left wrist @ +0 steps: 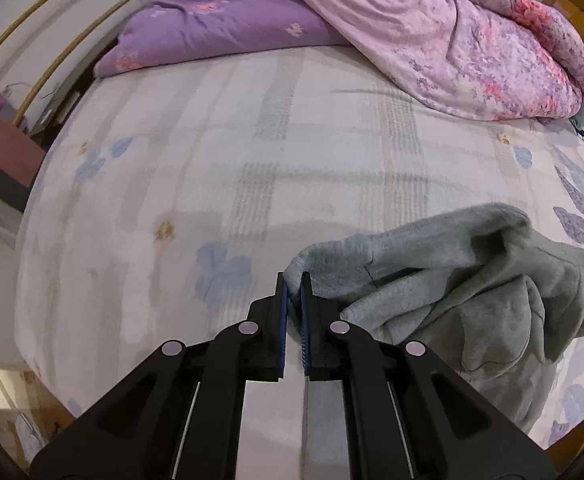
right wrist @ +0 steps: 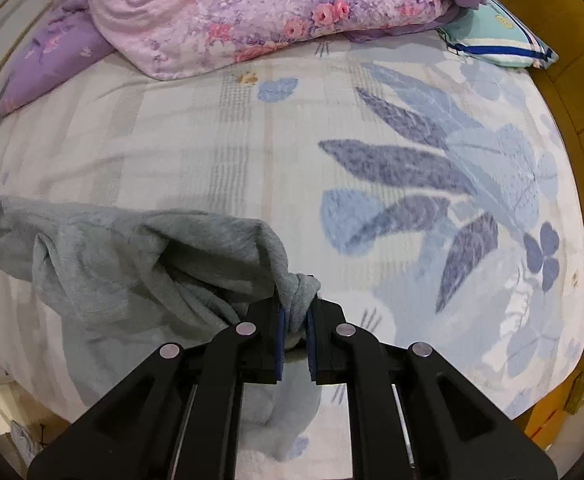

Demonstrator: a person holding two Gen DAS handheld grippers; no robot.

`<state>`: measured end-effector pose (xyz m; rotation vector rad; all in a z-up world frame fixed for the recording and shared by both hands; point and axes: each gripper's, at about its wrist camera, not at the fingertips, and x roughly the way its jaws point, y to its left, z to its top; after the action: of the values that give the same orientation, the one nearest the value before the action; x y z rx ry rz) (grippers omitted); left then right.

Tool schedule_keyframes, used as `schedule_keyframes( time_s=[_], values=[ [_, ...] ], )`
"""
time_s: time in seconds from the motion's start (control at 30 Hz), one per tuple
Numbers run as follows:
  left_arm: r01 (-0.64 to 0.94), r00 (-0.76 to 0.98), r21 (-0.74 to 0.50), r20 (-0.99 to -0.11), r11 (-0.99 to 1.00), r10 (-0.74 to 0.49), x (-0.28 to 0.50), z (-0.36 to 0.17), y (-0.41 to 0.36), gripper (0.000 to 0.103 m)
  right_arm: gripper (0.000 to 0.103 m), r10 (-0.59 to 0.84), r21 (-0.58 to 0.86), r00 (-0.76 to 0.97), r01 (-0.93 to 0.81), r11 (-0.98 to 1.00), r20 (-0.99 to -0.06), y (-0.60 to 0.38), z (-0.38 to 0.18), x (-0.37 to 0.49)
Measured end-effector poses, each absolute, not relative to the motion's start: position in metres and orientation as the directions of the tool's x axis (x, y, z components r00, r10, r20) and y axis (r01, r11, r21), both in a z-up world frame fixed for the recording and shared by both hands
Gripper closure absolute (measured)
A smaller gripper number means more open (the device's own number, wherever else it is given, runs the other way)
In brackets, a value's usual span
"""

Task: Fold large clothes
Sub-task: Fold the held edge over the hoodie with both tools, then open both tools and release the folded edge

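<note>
Left wrist view: the left gripper (left wrist: pixel 295 280) points steeply down at the bed (left wrist: pixel 211 152), its jaws clamped on a bunched edge of the grey fleece garment (left wrist: pixel 452 280). The garment runs from the fingertips away to the right of the claw and hangs in loose, crumpled folds, its lower part sagging below and right of the fingers. Ahead of the claw the patterned sheet lies bare; far ahead sits a heap of purple floral quilts (left wrist: pixel 412 40).

Right wrist view: the right gripper (right wrist: pixel 296 300) is likewise clamped on a twisted bunch of the same garment (right wrist: pixel 131 264), which spreads from the fingertips to the left of the claw and droops under it. To the right of the claw is bare sheet with a blue leaf print; far ahead right lies a striped pillow (right wrist: pixel 500 46).

Task status, as judged: the garment is held at two points and appears lifted clear of the sheet, still crumpled. No neat fold is visible. Spreading it flat and all folds remain.
</note>
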<state>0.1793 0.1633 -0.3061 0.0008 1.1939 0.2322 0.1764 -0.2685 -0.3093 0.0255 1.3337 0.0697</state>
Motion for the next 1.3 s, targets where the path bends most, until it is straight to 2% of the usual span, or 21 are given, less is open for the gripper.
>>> schedule_keyframes(
  time_s=[0.27, 0.4, 0.5, 0.6, 0.77, 0.93, 0.97, 1.0, 1.07, 1.17, 1.3],
  values=[
    [-0.221, 0.337, 0.153, -0.915, 0.963, 0.223, 0.084, -0.315, 0.154, 0.097, 0.095, 0.124, 0.112, 0.242, -0.065, 0.992, -0.962, -0.277, -0.32, 0.08],
    [-0.236, 0.24, 0.148, -0.949, 0.96, 0.206, 0.034, -0.36, 0.149, 0.097, 0.095, 0.128, 0.12, 0.15, -0.065, 0.991, -0.98, -0.276, -0.368, 0.028],
    [-0.226, 0.143, 0.157, -0.971, 0.961, 0.192, -0.006, -0.416, 0.143, 0.097, 0.095, 0.104, 0.101, 0.048, -0.064, 0.993, -0.993, -0.269, -0.428, -0.008],
    [-0.206, 0.119, 0.168, -0.974, 0.964, 0.195, -0.024, -0.443, 0.138, 0.098, 0.095, 0.105, 0.105, 0.021, -0.015, 0.994, -0.994, -0.27, -0.454, -0.018],
    [-0.221, 0.12, 0.171, -0.972, 0.96, 0.201, -0.022, -0.443, 0.135, 0.098, 0.093, 0.096, 0.096, 0.0, -0.022, 0.995, -0.995, -0.265, -0.451, -0.01],
    [-0.217, 0.088, 0.165, -0.978, 0.962, 0.187, -0.011, -0.44, 0.14, 0.094, 0.084, 0.132, 0.132, -0.046, 0.0, 0.991, -0.99, -0.27, -0.436, -0.005],
    [-0.212, 0.079, 0.171, -0.978, 0.962, 0.191, -0.01, -0.44, 0.141, 0.094, 0.077, 0.134, 0.135, -0.063, -0.001, 0.991, -0.989, -0.272, -0.436, -0.006],
    [-0.206, 0.07, 0.167, -0.98, 0.964, 0.185, -0.01, -0.44, 0.141, 0.093, 0.062, 0.126, 0.126, -0.08, 0.002, 0.992, -0.989, -0.273, -0.436, -0.008],
    [-0.198, 0.047, 0.182, -0.98, 0.963, 0.195, -0.011, -0.44, 0.143, 0.087, 0.044, 0.101, 0.1, -0.104, 0.017, 0.995, -0.989, -0.278, -0.436, -0.015],
    [-0.185, 0.034, 0.211, -0.975, 0.96, 0.221, -0.017, -0.44, 0.145, 0.069, 0.039, 0.122, 0.119, -0.119, 0.031, 0.992, -0.985, -0.286, -0.434, -0.026],
    [-0.195, 0.009, 0.214, -0.975, 0.957, 0.22, -0.027, -0.439, 0.152, 0.067, 0.038, 0.132, 0.124, -0.126, 0.071, 0.99, -0.983, -0.296, -0.427, -0.042]
  ],
)
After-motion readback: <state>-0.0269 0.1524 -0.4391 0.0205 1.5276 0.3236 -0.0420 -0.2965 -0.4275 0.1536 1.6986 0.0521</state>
